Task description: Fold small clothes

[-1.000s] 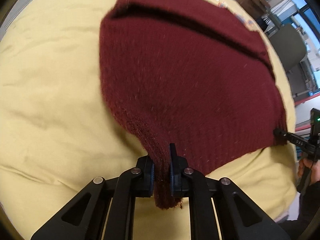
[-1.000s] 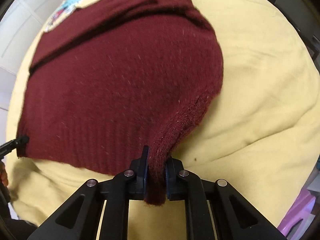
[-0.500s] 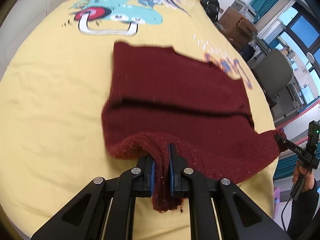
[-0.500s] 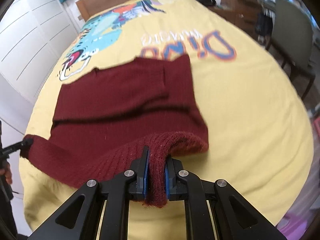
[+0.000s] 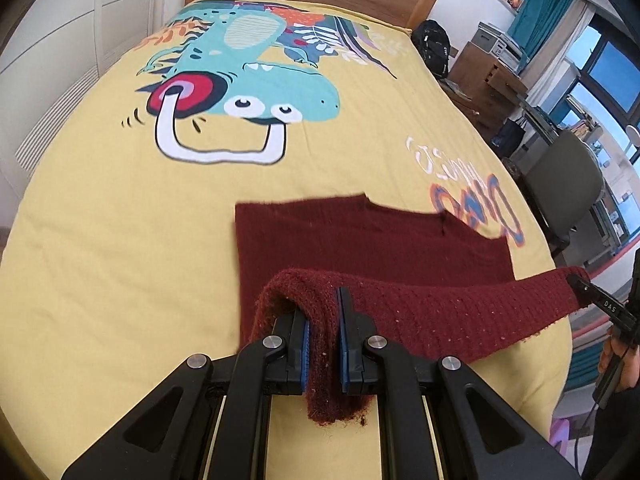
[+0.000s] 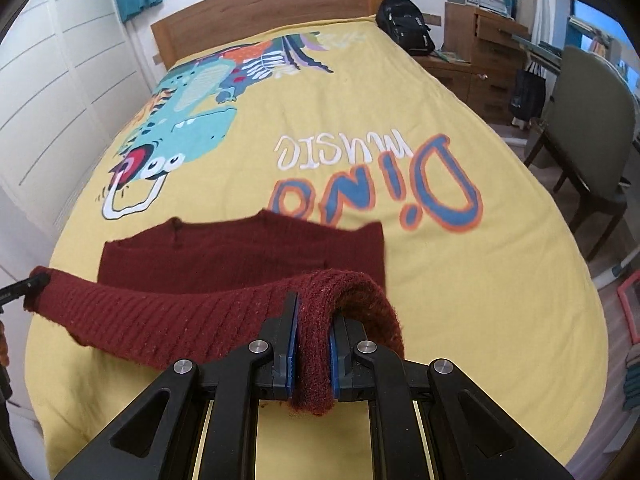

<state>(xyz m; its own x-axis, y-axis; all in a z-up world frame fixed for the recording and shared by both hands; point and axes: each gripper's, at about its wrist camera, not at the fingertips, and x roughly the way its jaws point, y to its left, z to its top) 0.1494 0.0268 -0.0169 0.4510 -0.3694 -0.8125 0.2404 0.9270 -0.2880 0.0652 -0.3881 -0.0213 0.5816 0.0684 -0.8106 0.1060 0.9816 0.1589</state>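
A dark red knitted sweater (image 5: 360, 240) lies on the yellow bed cover; it also shows in the right wrist view (image 6: 240, 256). Its near hem is lifted off the bed and stretched between my two grippers. My left gripper (image 5: 323, 340) is shut on the hem's left corner. My right gripper (image 6: 312, 344) is shut on the hem's right corner; it also appears at the right edge of the left wrist view (image 5: 580, 292). The far part of the sweater lies flat on the cover.
The yellow cover (image 5: 100, 240) carries a dinosaur print (image 5: 240, 92) and lettering (image 6: 376, 176). A wooden headboard (image 6: 260, 12) is at the far end. A grey chair (image 6: 592, 120), wooden drawers (image 6: 480, 48) and a black bag (image 6: 404, 24) stand on the right.
Both grippers have risen and pulled the hem up off the bed and toward the far end. The sweater now shows smaller and more of the bed is in view.
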